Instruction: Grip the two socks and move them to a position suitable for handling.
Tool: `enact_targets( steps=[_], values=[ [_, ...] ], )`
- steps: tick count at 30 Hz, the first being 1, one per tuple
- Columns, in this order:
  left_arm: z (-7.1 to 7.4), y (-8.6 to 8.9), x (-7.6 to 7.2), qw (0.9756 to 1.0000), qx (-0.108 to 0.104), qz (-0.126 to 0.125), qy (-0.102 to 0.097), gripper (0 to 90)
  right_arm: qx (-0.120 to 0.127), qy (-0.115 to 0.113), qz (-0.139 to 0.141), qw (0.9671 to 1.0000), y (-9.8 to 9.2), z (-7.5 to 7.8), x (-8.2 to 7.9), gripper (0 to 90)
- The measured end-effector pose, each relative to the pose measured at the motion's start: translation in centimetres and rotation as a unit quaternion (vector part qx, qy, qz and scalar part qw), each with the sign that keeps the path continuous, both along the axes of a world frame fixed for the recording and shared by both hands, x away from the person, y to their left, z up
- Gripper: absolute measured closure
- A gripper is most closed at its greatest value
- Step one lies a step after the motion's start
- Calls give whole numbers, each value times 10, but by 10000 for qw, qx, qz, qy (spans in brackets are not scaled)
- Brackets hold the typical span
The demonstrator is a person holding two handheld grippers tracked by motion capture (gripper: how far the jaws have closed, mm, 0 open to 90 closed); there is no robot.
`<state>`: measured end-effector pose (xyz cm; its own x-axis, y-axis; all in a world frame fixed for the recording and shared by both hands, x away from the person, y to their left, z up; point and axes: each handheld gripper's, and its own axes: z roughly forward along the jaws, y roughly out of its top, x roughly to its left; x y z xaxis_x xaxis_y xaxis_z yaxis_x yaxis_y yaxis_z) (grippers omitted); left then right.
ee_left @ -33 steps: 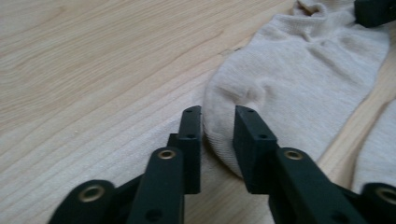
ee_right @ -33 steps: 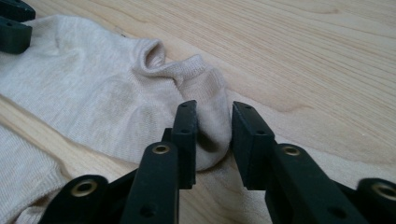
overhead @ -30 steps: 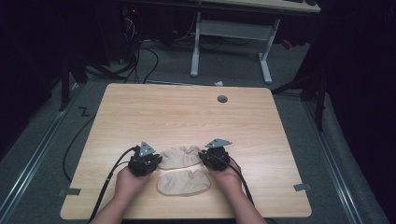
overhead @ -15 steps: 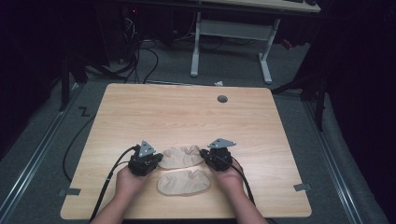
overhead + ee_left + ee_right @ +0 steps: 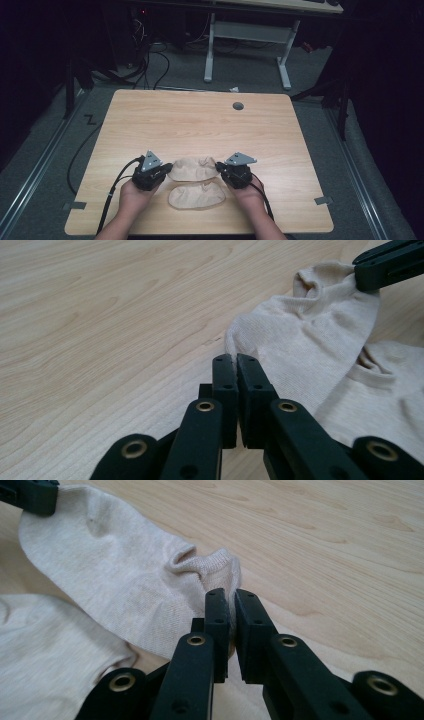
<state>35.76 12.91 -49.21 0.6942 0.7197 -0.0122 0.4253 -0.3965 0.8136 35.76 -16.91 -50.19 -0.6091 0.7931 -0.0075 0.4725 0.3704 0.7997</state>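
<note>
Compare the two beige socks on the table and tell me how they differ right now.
The far sock is pinched at both ends, by the left tool and the right tool; the near sock is held by neither. The far sock is stretched between them with its cuff end bunched up; the near sock lies slack and flat on the table. Both are short, beige and similar in size.

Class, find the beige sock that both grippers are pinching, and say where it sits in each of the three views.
High view: the pinched sock lies low centre, between the grippers.
Left gripper view: the sock fills the right half.
Right gripper view: it spreads over the upper left.
Shared landmark: the second sock lying beside it.
</note>
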Motion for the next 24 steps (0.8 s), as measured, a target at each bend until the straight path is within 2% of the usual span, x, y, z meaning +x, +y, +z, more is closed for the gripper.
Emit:
enact_targets(
  steps=[8,13,24],
  values=[
    [5,-3,-14,10000,13,-57,-51,874,34,-140,165,9998,-3,9,-18,848],
    [6,1,-23,10000,-41,-37,-45,874,61,-118,214,9997,-6,10,-24,848],
    [11,-1,-45,9997,47,-193,-136,874,47,-125,315,9994,-8,11,-39,848]
  ],
)
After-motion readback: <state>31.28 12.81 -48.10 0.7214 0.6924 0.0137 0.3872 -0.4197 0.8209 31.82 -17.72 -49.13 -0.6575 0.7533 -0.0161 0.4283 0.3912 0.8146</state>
